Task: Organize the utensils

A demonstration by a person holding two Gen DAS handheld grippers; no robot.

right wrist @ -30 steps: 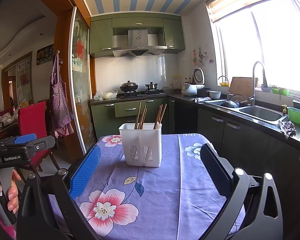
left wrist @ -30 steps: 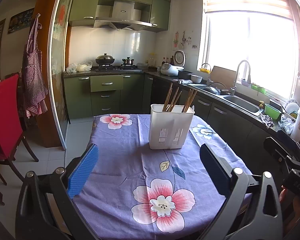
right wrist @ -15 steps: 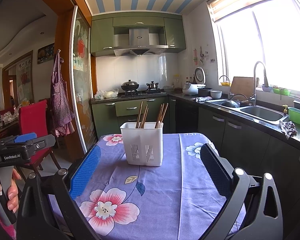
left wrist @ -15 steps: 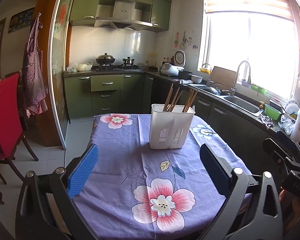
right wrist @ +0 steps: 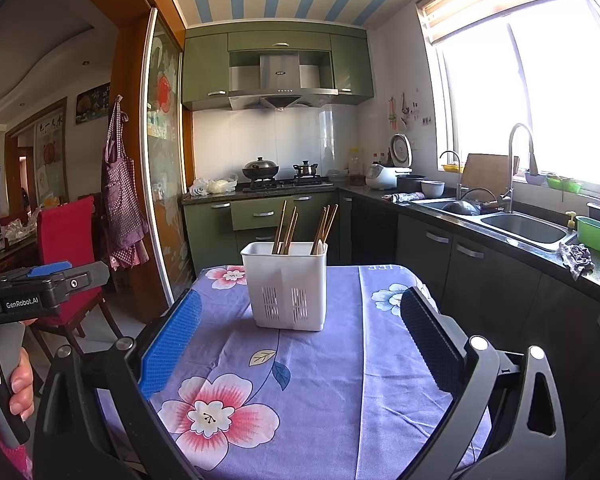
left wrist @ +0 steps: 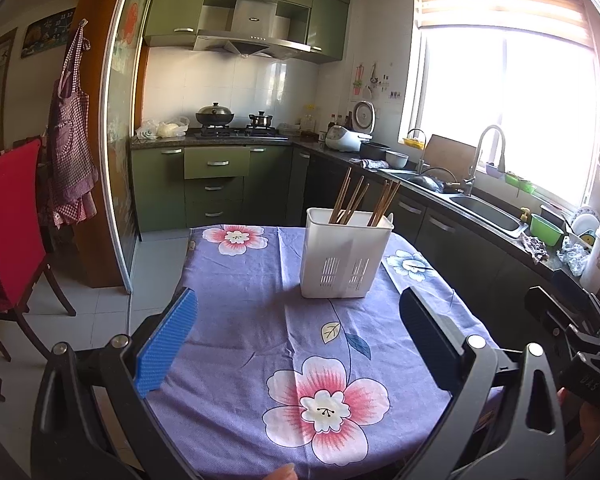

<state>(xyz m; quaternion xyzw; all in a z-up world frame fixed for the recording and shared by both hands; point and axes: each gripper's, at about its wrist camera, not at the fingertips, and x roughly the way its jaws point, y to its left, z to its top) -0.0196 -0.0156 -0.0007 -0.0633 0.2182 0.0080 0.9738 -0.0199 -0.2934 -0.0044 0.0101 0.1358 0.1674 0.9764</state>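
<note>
White utensil holder (left wrist: 345,254) ahead, well apart | left tongs (left wrist: 296,332), right tongs (right wrist: 300,336) spread, empty

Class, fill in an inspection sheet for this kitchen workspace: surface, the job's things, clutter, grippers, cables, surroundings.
Surface: table under a purple flowered tablecloth.
Job's things: white plastic slotted utensil holder standing upright on the cloth; brown wooden chopsticks leaning in two bunches inside it.
Clutter: nothing seen on the cloth.
Grippers: left gripper open, empty; right gripper open, empty; both short of the holder.
Cables: nothing seen.
Surroundings: green cabinets, steel sink, red chair.
</note>
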